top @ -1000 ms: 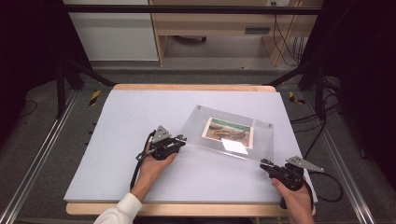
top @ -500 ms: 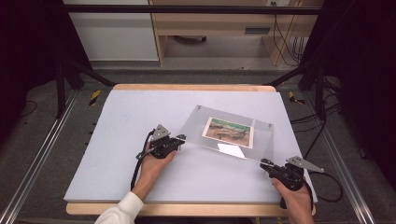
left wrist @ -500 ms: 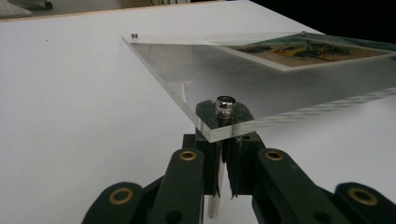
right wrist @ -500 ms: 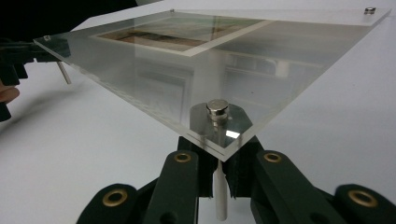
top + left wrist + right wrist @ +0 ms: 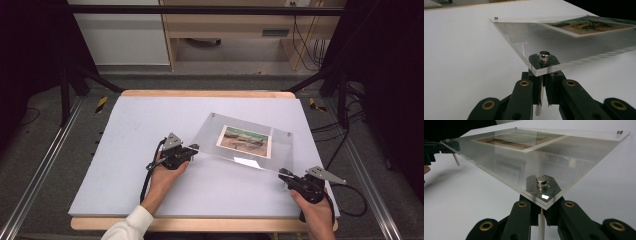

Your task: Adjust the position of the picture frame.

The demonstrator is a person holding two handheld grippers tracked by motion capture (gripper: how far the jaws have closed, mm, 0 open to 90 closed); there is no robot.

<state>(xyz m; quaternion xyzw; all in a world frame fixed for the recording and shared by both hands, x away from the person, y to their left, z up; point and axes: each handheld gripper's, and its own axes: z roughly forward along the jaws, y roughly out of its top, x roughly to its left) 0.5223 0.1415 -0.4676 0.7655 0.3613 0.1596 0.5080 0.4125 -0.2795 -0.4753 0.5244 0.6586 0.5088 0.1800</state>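
1. a clear acrylic photo frame is seen on the pale grey table top, with a landscape print sandwiched in its middle.
2. the left gripper is held in the person's left hand at the frame's near left corner; the right gripper is held in the right hand at the near right corner.
3. in the left gripper view, the jaws are seen drawn almost together around a thin metal standoff pin that hangs below the corner – the acrylic corner lies just above the jaw tips, and a silver screw cap sits on top of it.
4. in the right gripper view, the same is shown: the jaws are closed to a narrow gap on a metal pin under the corner, with a silver cap above the plate.
5. the near edge of the frame is carried clear of the table – a shadow is cast on the surface beneath it in both gripper views.
6. beyond the right gripper, the plate stretches away to a far corner cap, and the left gripper is seen at the opposite corner with its own pin below.
7. whether the far edge of the frame touches the table cannot be told.
8. a cable is trailed from the left gripper along the forearm, and a white sleeve is visible at the bottom edge.
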